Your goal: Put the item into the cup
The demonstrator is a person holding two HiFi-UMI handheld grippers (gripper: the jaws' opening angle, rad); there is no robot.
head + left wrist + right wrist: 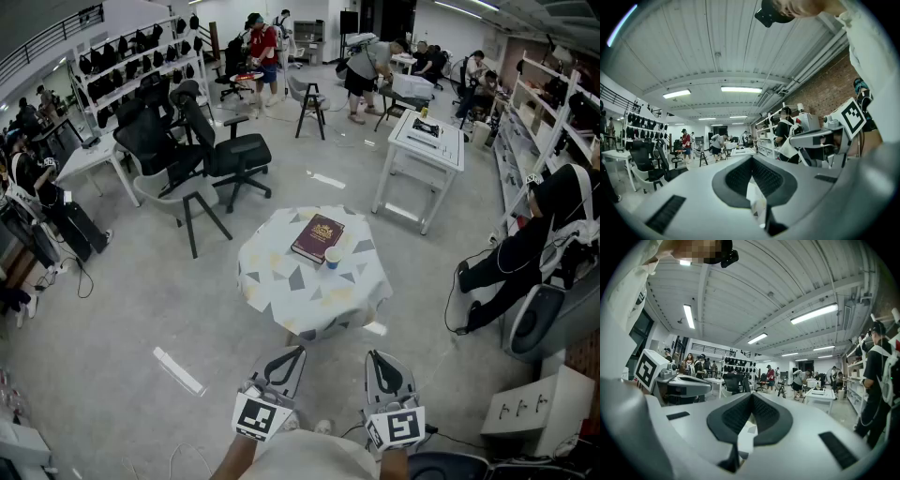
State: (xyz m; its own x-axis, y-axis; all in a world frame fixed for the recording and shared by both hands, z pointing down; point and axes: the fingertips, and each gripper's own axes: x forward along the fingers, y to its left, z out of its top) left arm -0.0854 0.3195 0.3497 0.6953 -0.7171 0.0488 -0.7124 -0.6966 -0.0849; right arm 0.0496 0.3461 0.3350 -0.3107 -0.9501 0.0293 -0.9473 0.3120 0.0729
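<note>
A small blue cup (333,257) stands on a round table (281,281) covered with a triangle-patterned cloth, right beside the near corner of a dark red book (318,238). I can make out no other small item on the table. My left gripper (297,351) and right gripper (374,355) are held side by side low in the head view, well short of the table, both pointing at it. Each is shut with nothing between the jaws. The left gripper (751,160) and right gripper (751,396) views show the pads meeting at the tips and a large room beyond.
Black office chairs (220,150) and a grey chair (183,199) stand behind the table to the left, and a white table (424,141) to the back right. A seated person (525,248) is at the right. Several people work further off. Bare floor surrounds the round table.
</note>
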